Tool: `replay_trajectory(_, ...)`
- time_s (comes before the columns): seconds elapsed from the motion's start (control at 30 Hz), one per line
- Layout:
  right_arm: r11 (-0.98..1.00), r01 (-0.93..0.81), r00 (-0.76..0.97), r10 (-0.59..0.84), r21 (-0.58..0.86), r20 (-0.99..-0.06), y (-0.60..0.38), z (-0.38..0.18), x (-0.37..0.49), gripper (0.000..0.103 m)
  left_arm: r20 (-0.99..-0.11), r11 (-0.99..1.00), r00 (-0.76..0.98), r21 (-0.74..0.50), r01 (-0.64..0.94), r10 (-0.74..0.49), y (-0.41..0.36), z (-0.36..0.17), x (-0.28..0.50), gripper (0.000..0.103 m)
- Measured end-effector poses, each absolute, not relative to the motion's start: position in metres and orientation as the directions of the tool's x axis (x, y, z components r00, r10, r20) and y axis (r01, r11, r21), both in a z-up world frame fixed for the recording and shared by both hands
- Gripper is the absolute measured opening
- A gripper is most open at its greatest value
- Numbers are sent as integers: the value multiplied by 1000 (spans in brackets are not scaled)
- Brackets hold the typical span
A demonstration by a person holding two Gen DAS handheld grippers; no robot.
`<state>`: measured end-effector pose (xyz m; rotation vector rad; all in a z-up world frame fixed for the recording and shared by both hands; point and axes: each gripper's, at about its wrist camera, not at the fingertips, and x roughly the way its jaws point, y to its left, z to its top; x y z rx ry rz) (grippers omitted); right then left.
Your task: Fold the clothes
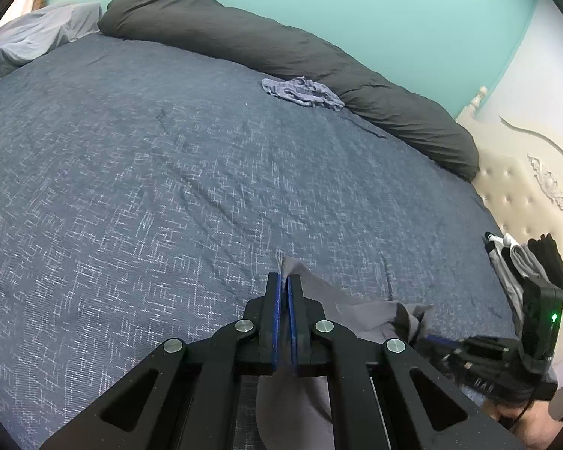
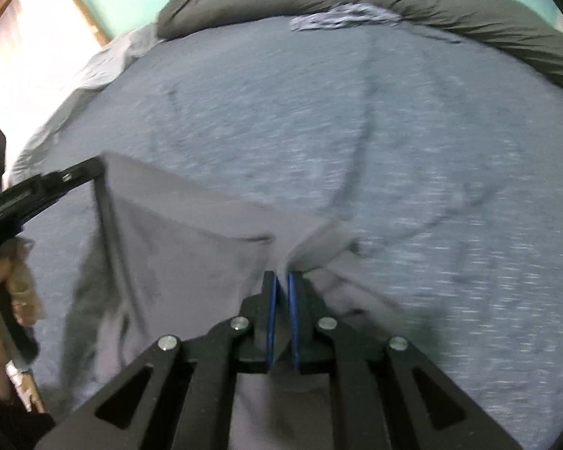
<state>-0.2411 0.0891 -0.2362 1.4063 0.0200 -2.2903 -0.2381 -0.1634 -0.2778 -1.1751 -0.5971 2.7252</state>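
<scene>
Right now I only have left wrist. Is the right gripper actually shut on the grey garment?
Observer: Yes. In the right wrist view the right gripper is shut, with the garment pinched between its fingers.
Operator: Cloth taut between the two?
Observer: Its top edge runs fairly straight from the left gripper across to the right one, and the rest hangs below that edge.
Operator: Lying flat or bunched?
Observer: Bunched into folds at the right fingers, flatter toward the left gripper. That view is motion-blurred, so finer creases cannot be told.
</scene>
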Motion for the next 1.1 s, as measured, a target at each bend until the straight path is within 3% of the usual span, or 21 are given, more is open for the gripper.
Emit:
replay_trajectory(0.17,-881,378,-368,-424,283,-828,93,-231,-235,9,-674,-914,-691,-402,48,260,-164,-277,-238,4)
replay_trajectory(0.4,-860,221,-394,-510,460,-765,150,-227,-247,23,-673,-913,-693,-404,55,256,-161,-276,-236,4)
replay_trajectory(0.57,-824,75,-428,-535,561,-729,186,-234,-263,25,-674,-912,-693,-405,57,256,-163,-276,-236,4)
replay_trajectory(0.9,-800,-170,-427,-467,576,-775,214,-253,-294,27,-675,-913,-692,-403,53,257,-163,-276,-236,4)
replay_trajectory(1.1,-836,-186,-371,-428,517,-824,199,-263,-297,27,-675,-917,-693,-396,52,252,-160,-277,-235,4)
